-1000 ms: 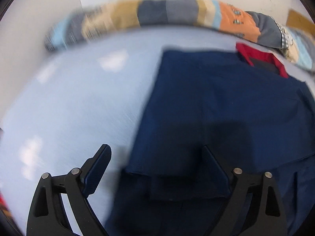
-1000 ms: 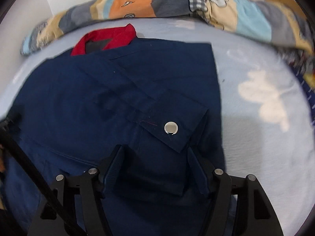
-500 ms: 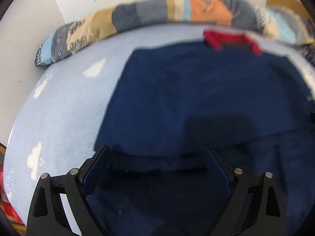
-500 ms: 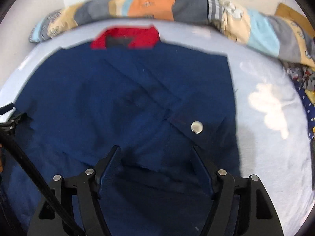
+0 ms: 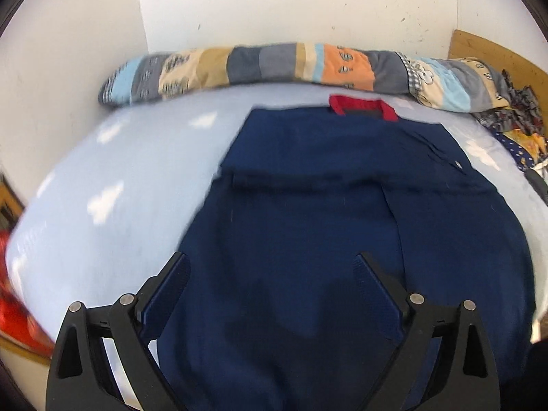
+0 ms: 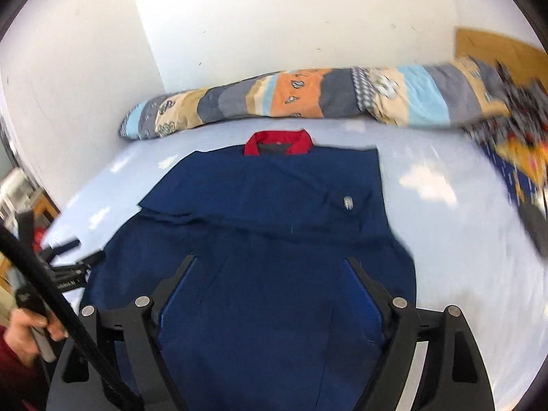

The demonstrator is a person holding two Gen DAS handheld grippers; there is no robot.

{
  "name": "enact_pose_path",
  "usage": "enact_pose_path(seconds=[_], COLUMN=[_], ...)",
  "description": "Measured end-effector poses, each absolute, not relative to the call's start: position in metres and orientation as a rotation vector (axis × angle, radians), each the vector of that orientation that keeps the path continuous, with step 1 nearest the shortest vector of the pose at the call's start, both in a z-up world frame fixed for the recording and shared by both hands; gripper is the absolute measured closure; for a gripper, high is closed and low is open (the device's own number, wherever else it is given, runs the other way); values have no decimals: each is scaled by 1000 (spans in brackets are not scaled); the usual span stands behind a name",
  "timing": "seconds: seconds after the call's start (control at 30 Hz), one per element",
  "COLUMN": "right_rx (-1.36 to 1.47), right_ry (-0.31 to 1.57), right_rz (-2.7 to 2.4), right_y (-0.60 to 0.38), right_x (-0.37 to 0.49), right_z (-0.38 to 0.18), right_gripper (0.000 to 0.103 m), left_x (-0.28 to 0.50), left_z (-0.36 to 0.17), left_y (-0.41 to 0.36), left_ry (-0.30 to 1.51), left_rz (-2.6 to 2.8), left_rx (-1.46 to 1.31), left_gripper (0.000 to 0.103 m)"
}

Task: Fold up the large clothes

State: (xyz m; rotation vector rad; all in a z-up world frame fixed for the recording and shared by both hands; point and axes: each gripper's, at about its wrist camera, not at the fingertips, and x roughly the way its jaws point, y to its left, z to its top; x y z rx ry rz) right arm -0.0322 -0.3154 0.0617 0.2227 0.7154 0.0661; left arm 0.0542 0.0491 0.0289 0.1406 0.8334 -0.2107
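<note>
Navy jacket [image 5: 335, 226] w/ red collar [image 5: 361, 104] lies flat on the pale-blue bed sheet [image 5: 113, 205], collar end toward the wall, hem end nearest both cams. Sleeve parts look folded in across the chest; a cross-fold edge runs side to side about mid-garment. Silver snap button [image 6: 348, 202] shows on the folded cuff, right of centre in the right wrist view.

Far left in the right wrist view: a person's hand [image 6: 24, 332] in a dark red sleeve grips the handle of the left tongs [image 6: 73, 255], which sit just off the jacket's left edge over the sheet. Black cable or rod [image 6: 61, 308] crosses that corner diagonally.

Left tongs in own view [image 5: 270, 274]: spread wide, nothing between the pads, hovering above the jacket's lower left part, not touching as far as I can tell.

Right tongs [image 6: 270, 270]: jaws opening, wide apart, no cloth pinched between them, above the jacket's lower middle.

Patchwork quilt roll [image 6: 308, 97] (orange, grey, tan, lt blue) lies along the wall behind the collar, apart from the jacket. Far right: heap of patterned clothes [image 6: 513, 137], blurred, by a wooden headboard [image 6: 496, 48]. Both frames motion-blurred at the edges.
</note>
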Motion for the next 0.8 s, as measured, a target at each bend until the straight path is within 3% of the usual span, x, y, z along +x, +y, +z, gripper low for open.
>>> enact_pose_path(seconds=[0.37,0.8], right_rx=[416,698], right_ry=[760,904], right_rz=[-146,-232], right_y=[-315,-368], right_x=[-152,-158], right_z=[17,-32], right_gripper=[16,15], left_x=[-19,5], left_z=[1,-26], left_y=[105,175], left_ry=[885,1085], left_rz=[-81,17], left_rx=[89,-169], left_gripper=[8,8])
